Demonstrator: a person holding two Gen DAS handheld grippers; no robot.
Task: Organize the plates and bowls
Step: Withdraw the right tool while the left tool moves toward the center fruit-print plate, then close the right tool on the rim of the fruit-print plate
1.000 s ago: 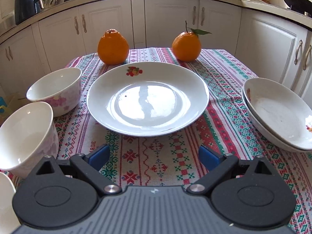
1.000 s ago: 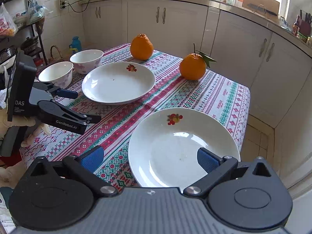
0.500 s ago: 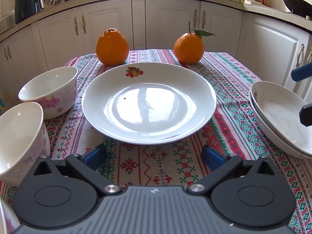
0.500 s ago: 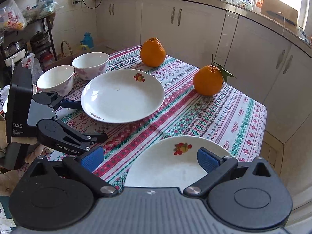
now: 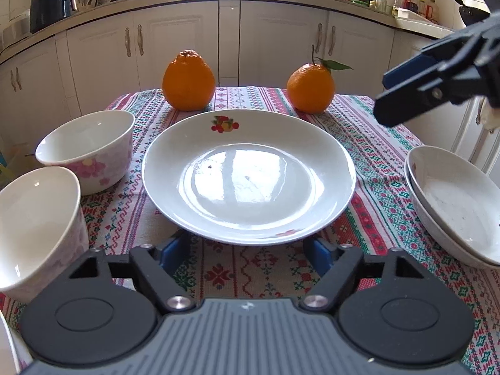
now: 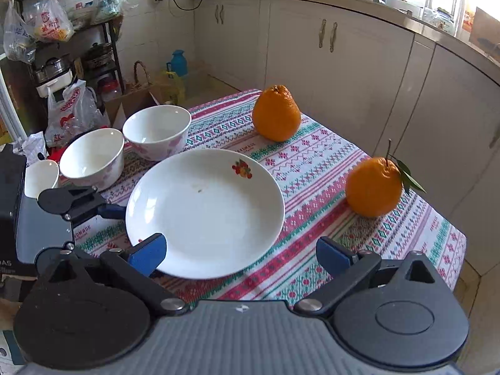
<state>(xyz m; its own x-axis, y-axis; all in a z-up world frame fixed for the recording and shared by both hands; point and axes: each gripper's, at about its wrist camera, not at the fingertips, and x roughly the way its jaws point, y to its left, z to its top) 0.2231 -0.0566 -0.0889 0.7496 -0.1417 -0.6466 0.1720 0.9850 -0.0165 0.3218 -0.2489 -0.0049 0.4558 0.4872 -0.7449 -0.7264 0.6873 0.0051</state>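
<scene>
- Your left claw (image 5: pixel 248 247) sits spread wide, a finger at each side of the near rim of the fruit-print plate (image 5: pixel 248 178), low on the tabletop (image 5: pixel 250 268), likely to get under the lip.
- Your right claw (image 6: pixel 239 254) hangs above that plate, parted and empty.
- Right of the plate sit the stacked plates (image 5: pixel 453 206); left, two bowls (image 5: pixel 87 150).
</scene>
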